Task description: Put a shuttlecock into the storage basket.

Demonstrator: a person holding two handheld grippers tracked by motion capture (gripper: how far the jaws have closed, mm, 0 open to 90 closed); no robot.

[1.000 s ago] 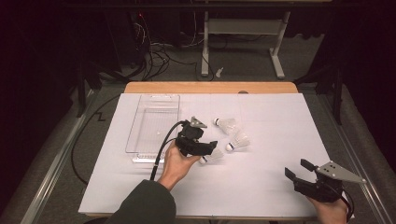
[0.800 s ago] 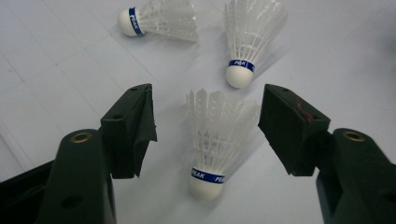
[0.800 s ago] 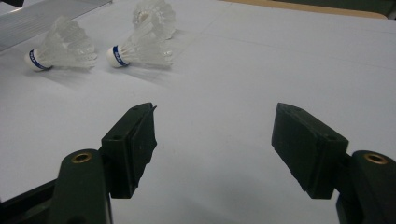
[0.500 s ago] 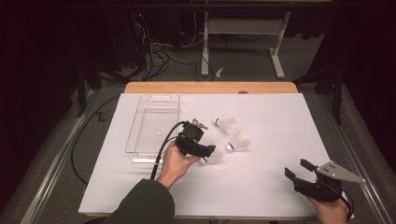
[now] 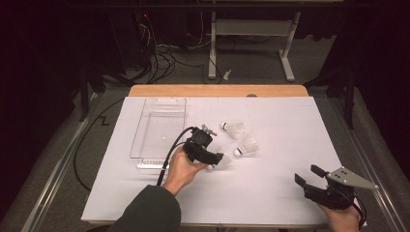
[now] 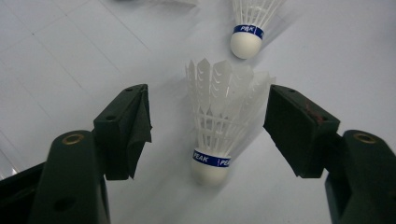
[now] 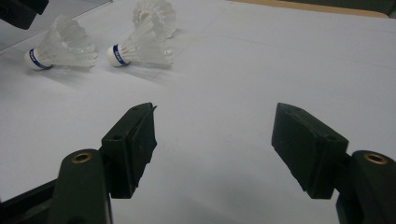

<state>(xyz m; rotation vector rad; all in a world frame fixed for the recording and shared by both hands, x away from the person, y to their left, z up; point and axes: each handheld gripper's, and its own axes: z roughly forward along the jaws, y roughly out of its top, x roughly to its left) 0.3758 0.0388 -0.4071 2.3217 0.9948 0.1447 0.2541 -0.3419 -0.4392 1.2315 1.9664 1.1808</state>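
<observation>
Three white shuttlecocks with blue bands lie on the white table. The nearest shuttlecock [image 5: 224, 160] [image 6: 219, 116] rests on the table between the jaws of my left gripper [image 5: 214, 158] [image 6: 208, 126]. Those jaws have just been opening, and its pads [image 6: 135, 126] stand apart from the feathers on both sides. Two more shuttlecocks [image 5: 235, 129] [image 5: 248, 145] lie just beyond; one of them [image 6: 247, 32] has its cork pointing toward the left gripper. My right gripper [image 5: 308, 175] [image 7: 215, 135] is open near the front right corner with nothing between its fingers. Ahead of it lie the shuttlecocks [image 7: 63, 46] [image 7: 140, 49].
A clear plastic tray [image 5: 140, 140] sits on the table to the left of the left hand. A black cable [image 5: 169, 154] trails from the left gripper toward the table's front edge. A wooden strip [image 5: 217, 90] borders the far edge.
The left gripper has edged slightly over the nearest shuttlecock. The right gripper and the other shuttlecocks have stayed put.
</observation>
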